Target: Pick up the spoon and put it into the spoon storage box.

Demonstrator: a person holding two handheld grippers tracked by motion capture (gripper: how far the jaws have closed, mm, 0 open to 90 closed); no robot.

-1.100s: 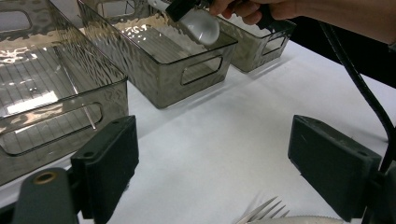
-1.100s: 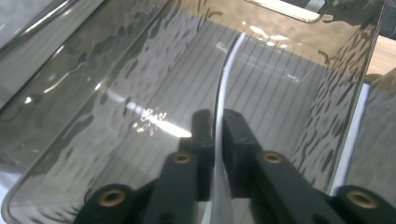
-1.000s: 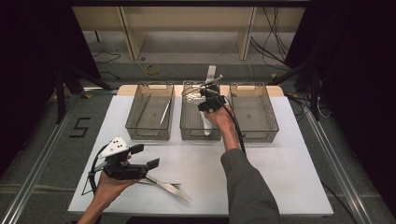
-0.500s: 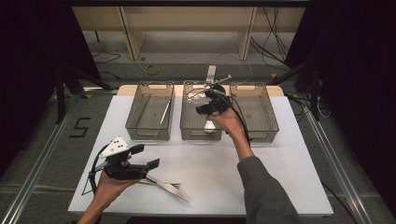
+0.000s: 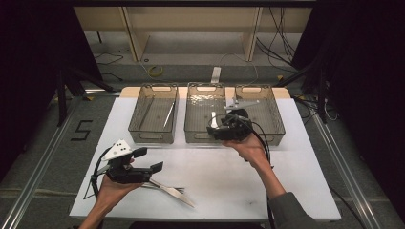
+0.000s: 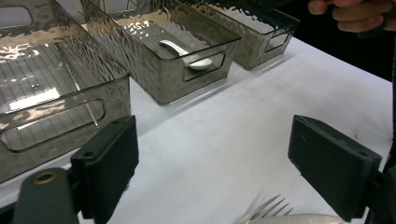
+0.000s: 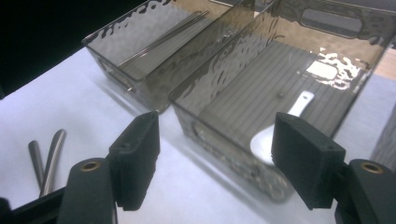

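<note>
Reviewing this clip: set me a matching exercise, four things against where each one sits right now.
Things:
1. white spoon
2. fork
3. chopsticks
4. right gripper

Places:
A. on the white table, by the left gripper
B. in the left bin
C. in the middle bin
D. jaws open and empty, above the middle bin's near right corner

Pairs: 1-C, 2-A, 3-B, 4-D

Bright overhead light on the white bench (image 5: 215, 176), dark surroundings; glare ripples on the smoky bins (image 7: 261, 88); close tongs slightly soft.
</note>
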